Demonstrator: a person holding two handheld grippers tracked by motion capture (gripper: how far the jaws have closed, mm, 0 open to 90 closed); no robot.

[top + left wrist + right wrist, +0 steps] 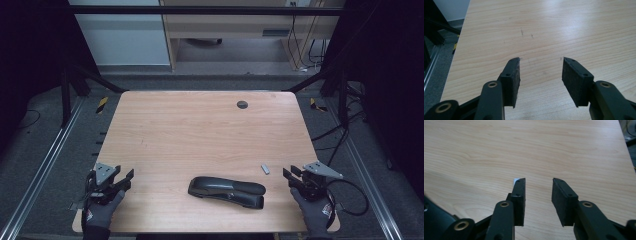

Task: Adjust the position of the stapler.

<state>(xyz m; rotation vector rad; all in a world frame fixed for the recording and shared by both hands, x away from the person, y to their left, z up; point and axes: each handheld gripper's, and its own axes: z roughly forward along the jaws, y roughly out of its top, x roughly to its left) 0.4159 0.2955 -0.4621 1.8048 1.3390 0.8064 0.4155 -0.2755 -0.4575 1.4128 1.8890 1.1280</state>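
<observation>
1. The left claw (126, 178) sits at the near left corner of the counter (200, 130), held in a gloved hand (100, 210), its jaws spread apart with nothing between them.
2. In the left gripper view that claw (541, 66) looks along bare wood; the counter's left edge runs close on its left side, with dark floor and a rail beyond.
3. The right claw (291, 176) sits at the near right corner, also in a gloved hand (316, 212), jaws parted and gripping nothing.
4. The black stapler (227, 191) lies flat between the two claws, nearer the right one and close to the near edge, its length running from one claw toward the other.
5. A small grey block (265, 169) lies just ahead of and inward from the right claw, apart from the stapler; in the right gripper view a pale sliver (515, 180) peeks out past the tip of the claw's (539, 180) left jaw.
6. Ahead of both claws the counter is open wood out to the far edge, where a dark round grommet (242, 104) sits.
7. The right edge of the counter lies just outward of the right claw, with cables (350, 200) trailing over it.
</observation>
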